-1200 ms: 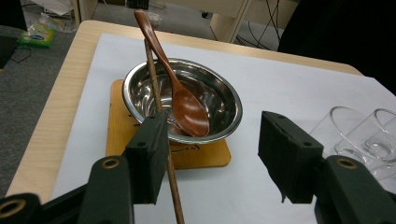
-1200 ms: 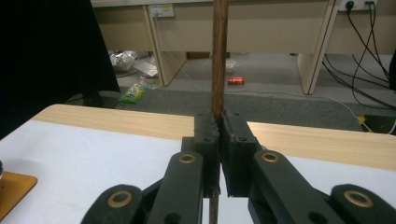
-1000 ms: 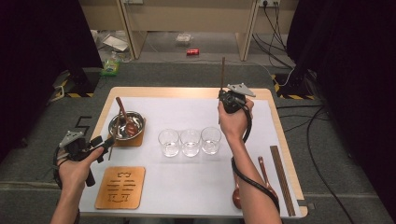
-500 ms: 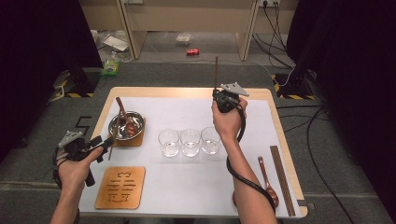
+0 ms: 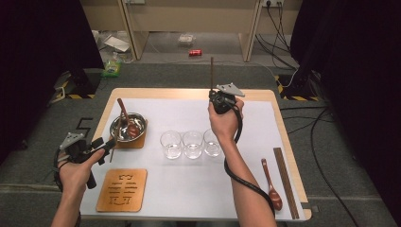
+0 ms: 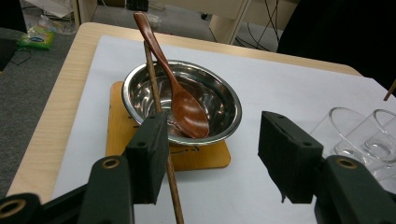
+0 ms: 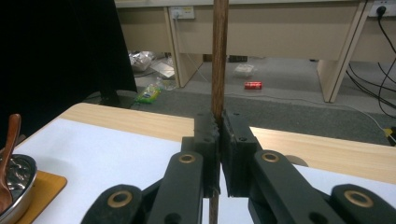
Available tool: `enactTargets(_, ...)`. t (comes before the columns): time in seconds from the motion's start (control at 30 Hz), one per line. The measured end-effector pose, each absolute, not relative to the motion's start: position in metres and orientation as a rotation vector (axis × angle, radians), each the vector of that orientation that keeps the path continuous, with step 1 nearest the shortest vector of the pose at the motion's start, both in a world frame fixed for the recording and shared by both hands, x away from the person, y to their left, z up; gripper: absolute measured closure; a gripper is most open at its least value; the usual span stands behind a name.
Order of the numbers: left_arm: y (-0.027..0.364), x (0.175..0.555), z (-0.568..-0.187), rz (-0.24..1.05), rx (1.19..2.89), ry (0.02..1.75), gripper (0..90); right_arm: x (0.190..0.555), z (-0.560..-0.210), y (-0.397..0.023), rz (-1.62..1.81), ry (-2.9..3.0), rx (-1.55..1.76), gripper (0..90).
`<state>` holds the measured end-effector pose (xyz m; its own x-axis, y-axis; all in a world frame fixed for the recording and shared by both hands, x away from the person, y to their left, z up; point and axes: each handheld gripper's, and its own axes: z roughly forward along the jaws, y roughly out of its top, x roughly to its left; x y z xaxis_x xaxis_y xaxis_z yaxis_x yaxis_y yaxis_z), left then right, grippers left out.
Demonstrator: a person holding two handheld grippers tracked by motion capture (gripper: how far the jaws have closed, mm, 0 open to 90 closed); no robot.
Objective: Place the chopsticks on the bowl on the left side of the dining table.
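My right gripper [image 5: 213, 96] is raised over the back middle of the table, shut on a dark wooden chopstick [image 5: 212, 71] that stands upright. In the right gripper view the pads [image 7: 208, 135] pinch that chopstick [image 7: 219, 56]. My left gripper [image 5: 109, 144] is at the front left, its jaws wide open toward a steel bowl [image 6: 219, 100]. A second chopstick [image 6: 154, 88] lies across the bowl's rim and runs down along the inner face of the left pad [image 6: 152, 149]; nothing presses it. A wooden spoon [image 6: 180, 100] rests in the bowl.
The bowl [image 5: 137, 120] stands on a wooden coaster [image 5: 138, 142]. Three empty glasses [image 5: 193, 143] stand in a row mid-table. A carved wooden trivet [image 5: 122, 189] lies front left. Another spoon [image 5: 270, 182] and a long wooden strip [image 5: 285, 182] lie at the right edge.
My right hand has carried the upright chopstick a little to the left. The left hand and its open gripper have stayed still.
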<state>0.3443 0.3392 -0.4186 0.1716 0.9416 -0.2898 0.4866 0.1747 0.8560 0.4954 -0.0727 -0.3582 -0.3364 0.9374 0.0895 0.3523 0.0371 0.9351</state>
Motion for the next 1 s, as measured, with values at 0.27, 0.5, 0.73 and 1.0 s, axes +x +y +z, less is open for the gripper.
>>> enactTargets(0.27,0.339,0.344,-0.417,0.58,1.448,1.46,42.8,0.495,-0.36,-0.062,1.313,1.752,1.296,85.8)
enactTargets(0.5,0.338,0.344,-0.417,0.589,1.441,1.454,42.9,0.494,-0.362,-0.053,1.327,1.769,1.286,85.8)
enactTargets(0.73,0.33,0.344,-0.414,0.607,1.452,1.423,43.3,0.492,-0.365,-0.047,1.351,1.779,1.287,85.8)
enactTargets(1.0,0.31,0.352,-0.41,0.627,1.498,1.345,43.6,0.489,-0.366,-0.04,1.383,1.788,1.27,85.7)
